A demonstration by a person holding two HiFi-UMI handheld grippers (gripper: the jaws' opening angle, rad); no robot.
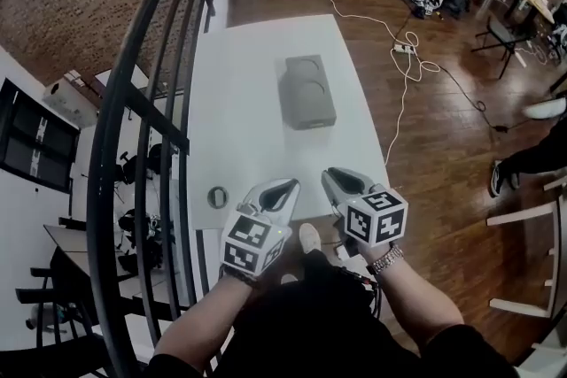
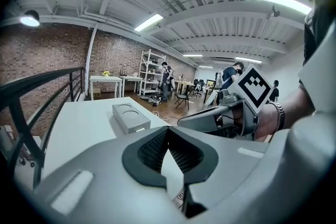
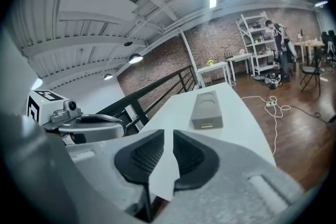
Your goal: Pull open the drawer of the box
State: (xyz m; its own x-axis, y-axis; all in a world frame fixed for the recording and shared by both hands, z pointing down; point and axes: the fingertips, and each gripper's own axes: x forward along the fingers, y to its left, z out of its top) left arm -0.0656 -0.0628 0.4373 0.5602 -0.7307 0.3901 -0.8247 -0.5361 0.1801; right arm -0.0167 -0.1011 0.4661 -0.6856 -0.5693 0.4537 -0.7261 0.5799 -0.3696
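Note:
A grey box [image 1: 307, 91] with two round recesses on top lies in the middle of the white table [image 1: 239, 128]. Its short drawer front, with a small pale strip, faces me in the right gripper view [image 3: 205, 124] and the left gripper view [image 2: 137, 129]. Both grippers hover side by side over the table's near end, well short of the box. My left gripper [image 1: 289, 185] [image 2: 168, 131] has its tips touching and holds nothing. My right gripper [image 1: 330, 176] [image 3: 168, 135] shows a narrow gap between its pads, with nothing in it.
A small grey ring [image 1: 218, 196] lies on the table near the left gripper. A black railing [image 1: 151, 102] runs along the table's left side. White cable [image 1: 403, 49] trails over the wooden floor at right. People stand at the far right.

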